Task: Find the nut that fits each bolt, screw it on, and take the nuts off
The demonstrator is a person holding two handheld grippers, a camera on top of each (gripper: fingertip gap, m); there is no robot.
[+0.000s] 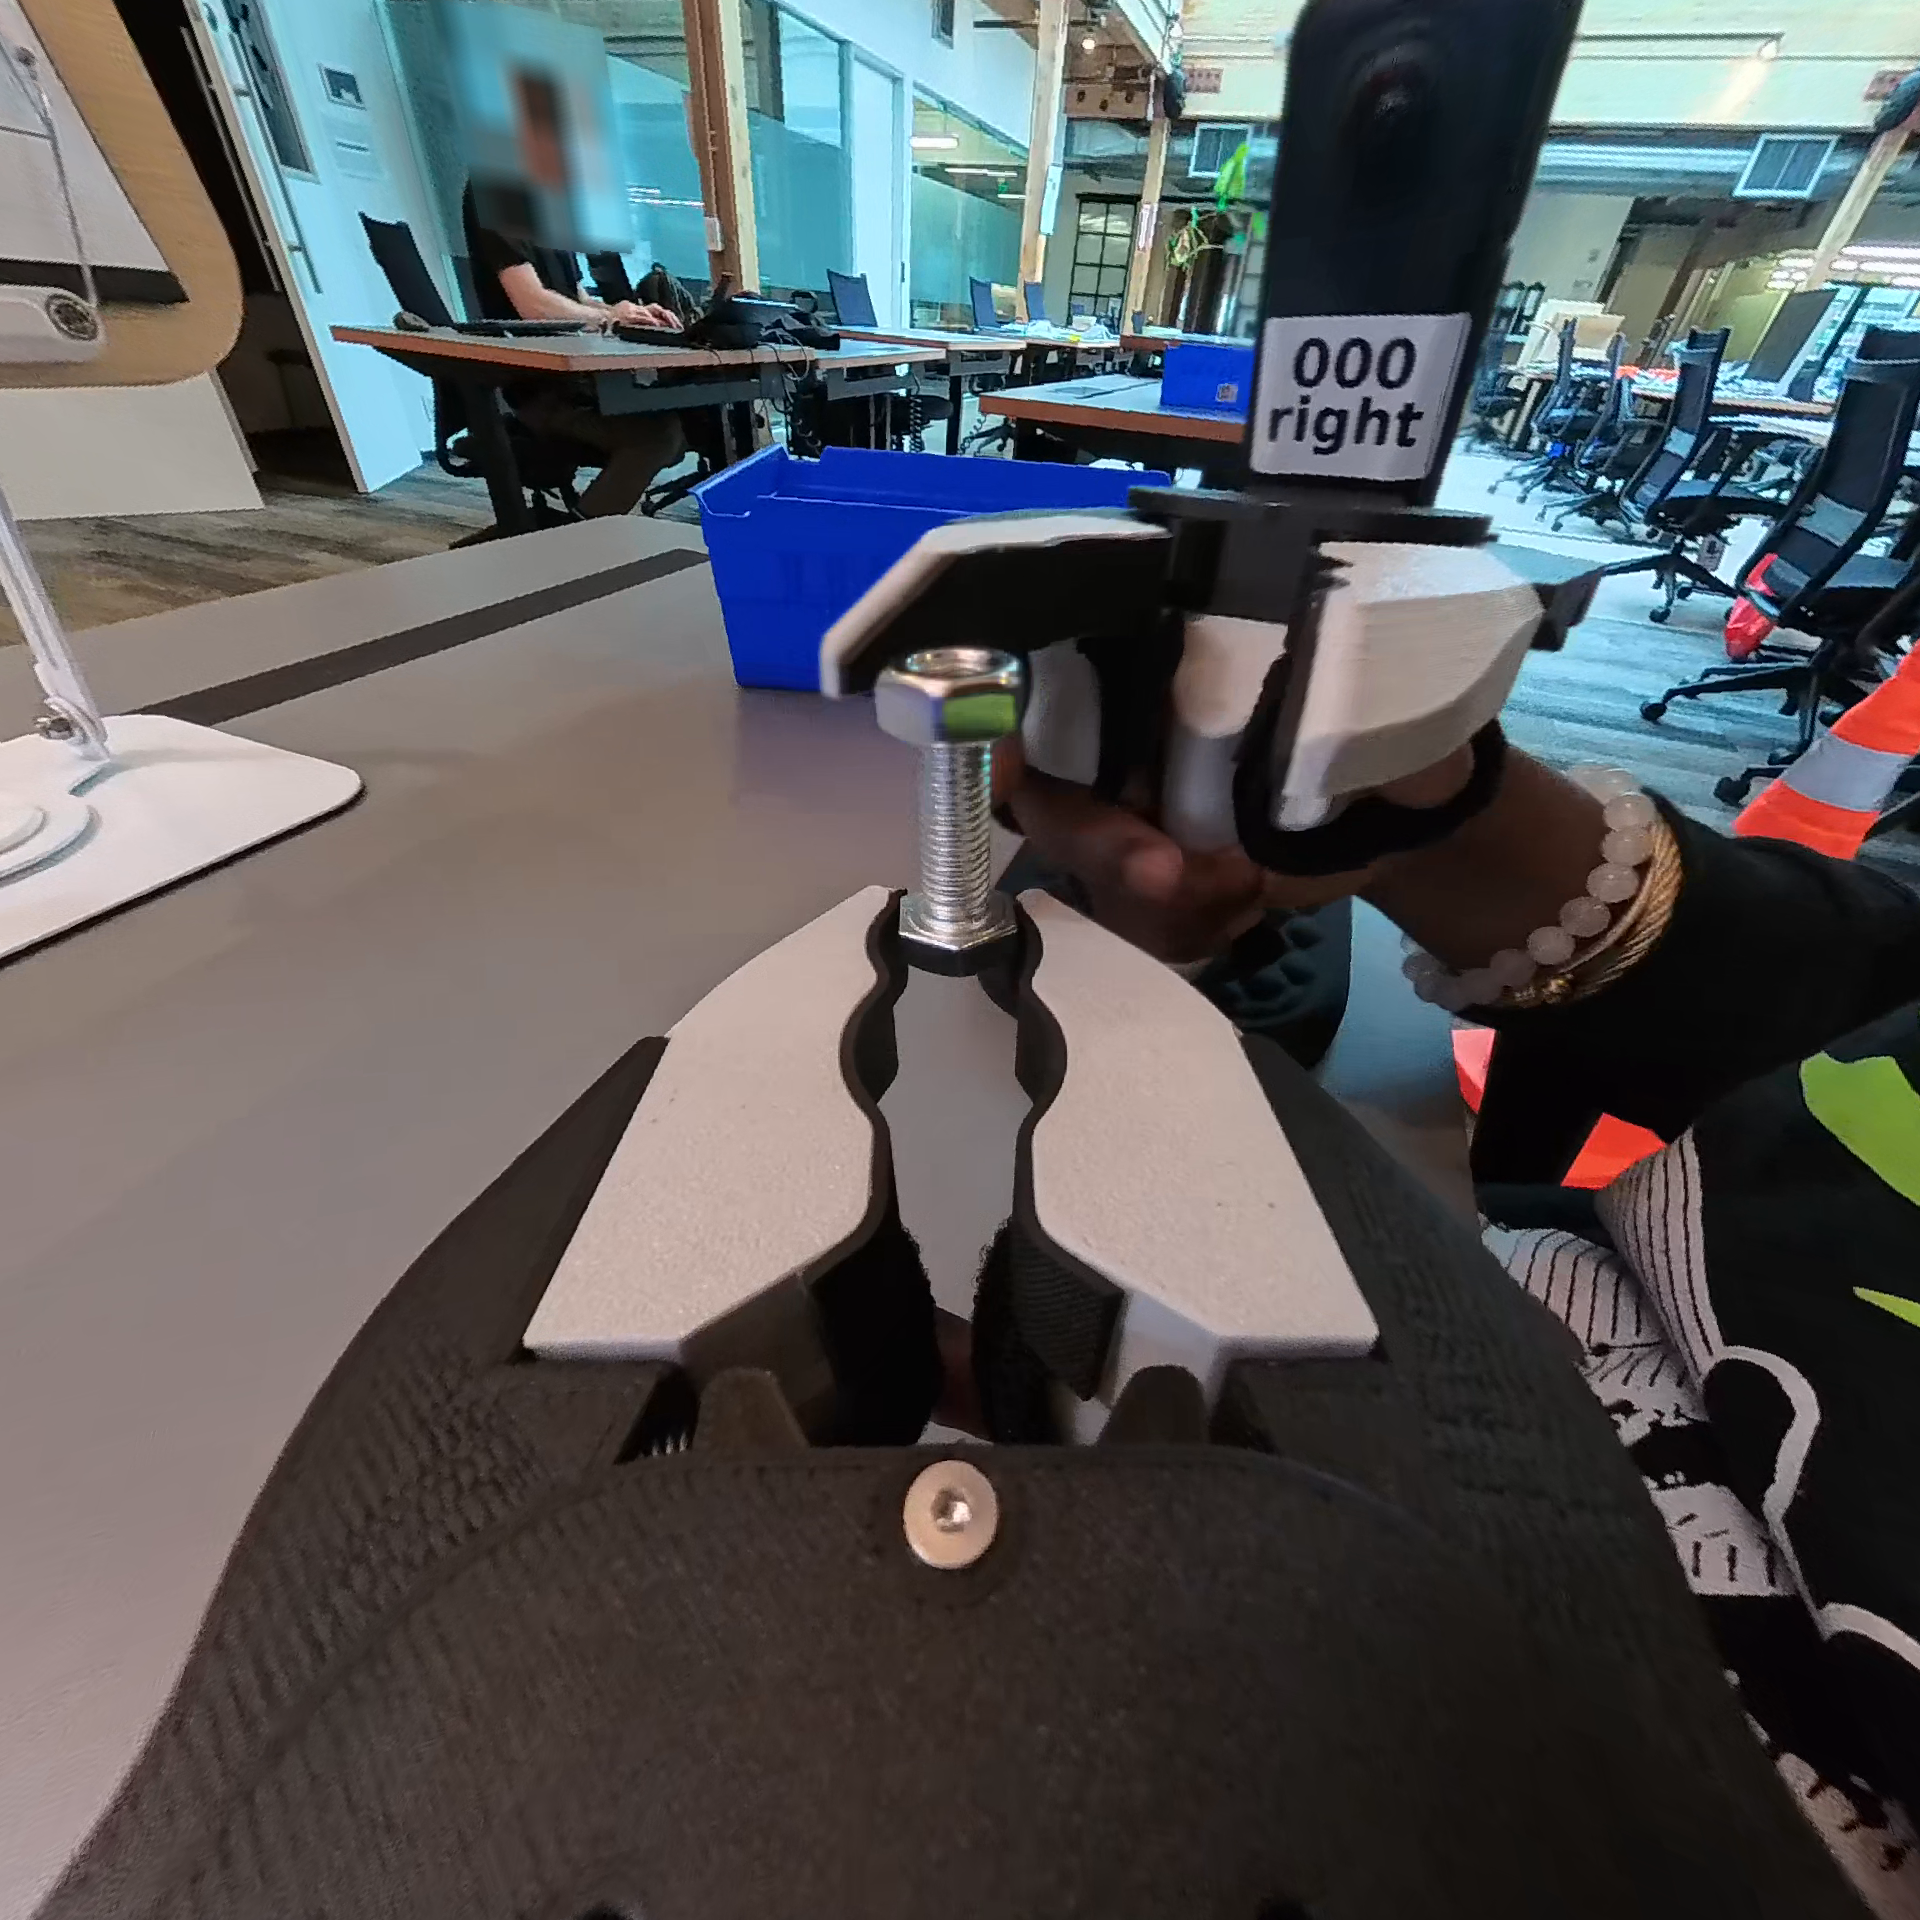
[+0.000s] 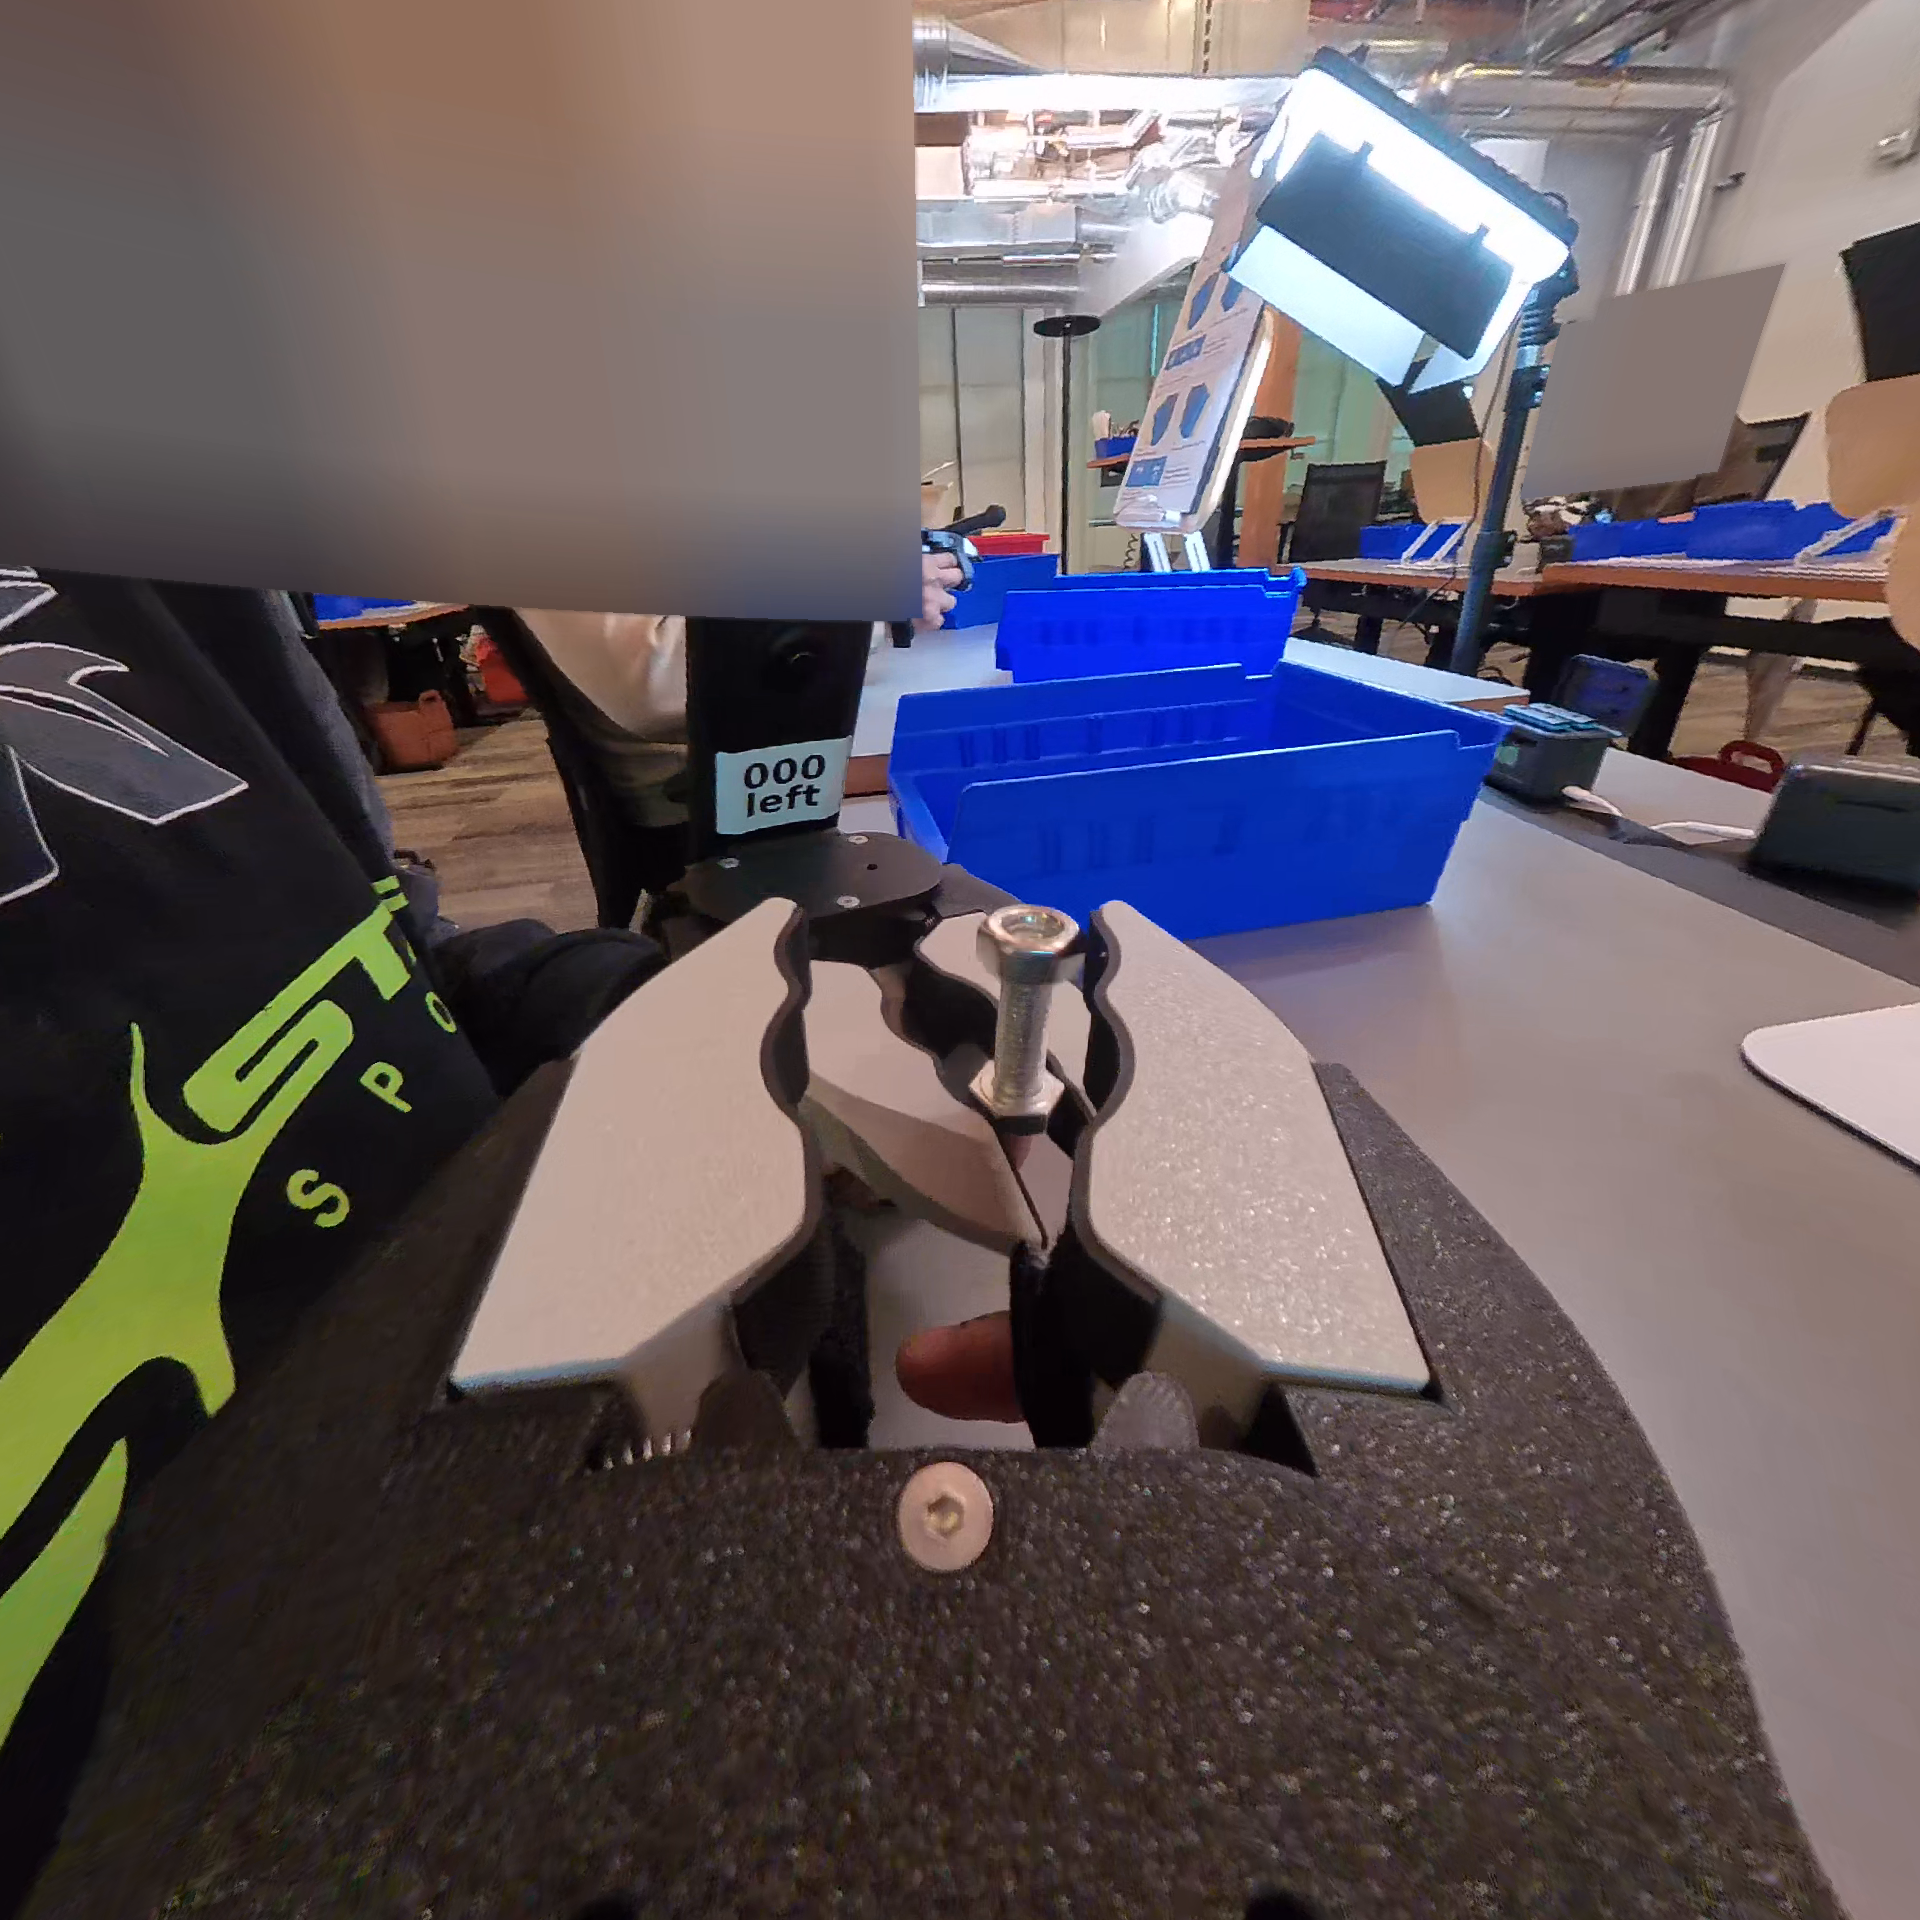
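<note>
A smooth grey tabletop (image 1: pixel 436 831) fills the lower half of both views. On it, in the upper centre of the left wrist view, sits a blue plastic bin (image 1: pixel 790 561) with thin moulded walls; its inside cannot be seen from here. The right wrist view shows the bin open-topped with a divider, and what it holds, if anything, is hidden. At the left edge of the left wrist view lies a white rounded stand base (image 1: pixel 156 810). The left gripper (image 1: pixel 958 940), with matte white fingers lined in wavy black rubber, is clamped on the hexagonal head of a shiny threaded steel bolt (image 1: pixel 951 831) standing upright at frame centre. A bright hex nut (image 1: pixel 951 694) sits on the bolt's top end. The right gripper (image 2: pixel 945 961) has its fingers spread apart around the nut, the right-hand one close beside it.
</note>
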